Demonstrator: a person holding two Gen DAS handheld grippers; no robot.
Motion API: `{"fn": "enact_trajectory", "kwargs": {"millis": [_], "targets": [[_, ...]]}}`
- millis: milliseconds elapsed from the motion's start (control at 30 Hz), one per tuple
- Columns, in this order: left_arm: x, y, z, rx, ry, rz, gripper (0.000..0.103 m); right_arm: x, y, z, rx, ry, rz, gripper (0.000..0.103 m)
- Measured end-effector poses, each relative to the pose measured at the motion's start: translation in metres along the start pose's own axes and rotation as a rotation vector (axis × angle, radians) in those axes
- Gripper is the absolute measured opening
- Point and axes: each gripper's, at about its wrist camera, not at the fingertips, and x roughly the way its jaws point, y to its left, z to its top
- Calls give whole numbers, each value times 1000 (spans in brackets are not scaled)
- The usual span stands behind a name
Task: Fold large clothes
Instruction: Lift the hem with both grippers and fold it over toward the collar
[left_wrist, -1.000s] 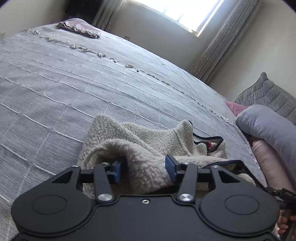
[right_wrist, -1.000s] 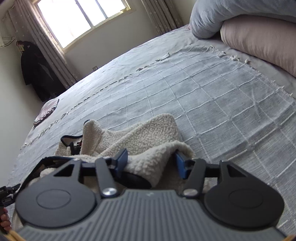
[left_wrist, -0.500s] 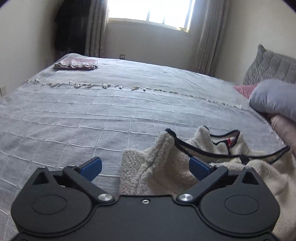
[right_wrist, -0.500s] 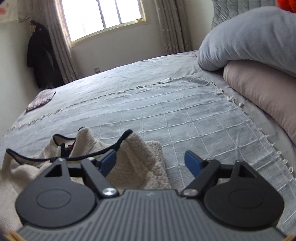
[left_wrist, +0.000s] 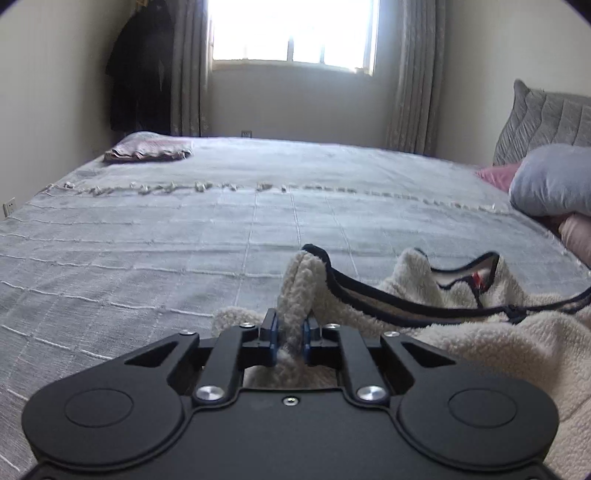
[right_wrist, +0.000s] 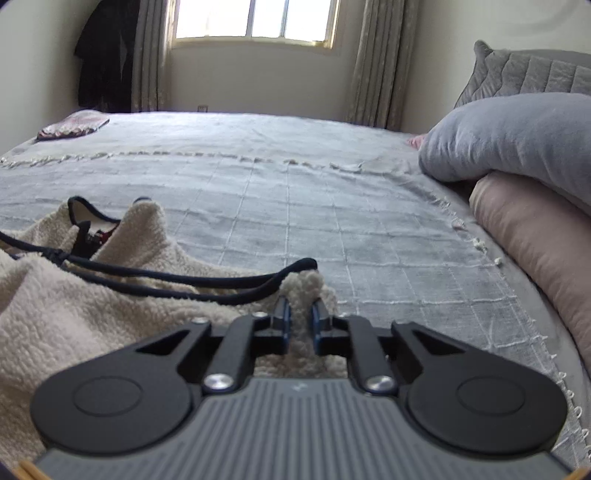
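**Fleece garment pinched at both ends**

Fleece garment lies on the grey bedspread, partly hidden beneath both tools. Left gripper and right gripper each clamp a dark-trimmed corner. Beyond, a small red detail, perhaps a label, then pillows.

the left gripper has a matte black body with two round raised discs, black linkage arms on silver screws, one small centre screw, and blue pads. the right gripper looks alike, but its rear plate is ribbed grey, with possibly a tiny logo.
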Motion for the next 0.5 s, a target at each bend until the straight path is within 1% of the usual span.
{"fn": "enact_trajectory", "kwargs": {"millis": [100, 167, 233, 267, 333, 433, 467, 500], "targets": [[-14, 0, 12, -29, -98, 11, 12, -18, -5, 13, 14, -106, -36, 9], [-18, -4, 21, -32, -164, 28, 12, -24, -8, 29, 38, -170, -58, 9], [-11, -8, 31, -23, -228, 65, 12, -23, -5, 43, 51, -219, -90, 9], [-3, -10, 34, -13, -236, 87, 12, -18, -3, 50, 52, -233, -107, 9], [23, -13, 36, 8, -220, 129, 12, 0, 6, 58, 40, -228, -146, 9], [69, -22, 22, 86, -180, 212, 13, 41, 18, 55, 29, -173, -192, 9], [84, -23, 14, 112, -156, 234, 13, 56, 22, 51, 23, -148, -206, 9], [101, -23, 8, 131, -111, 252, 13, 71, 25, 46, 15, -116, -216, 9]]}}
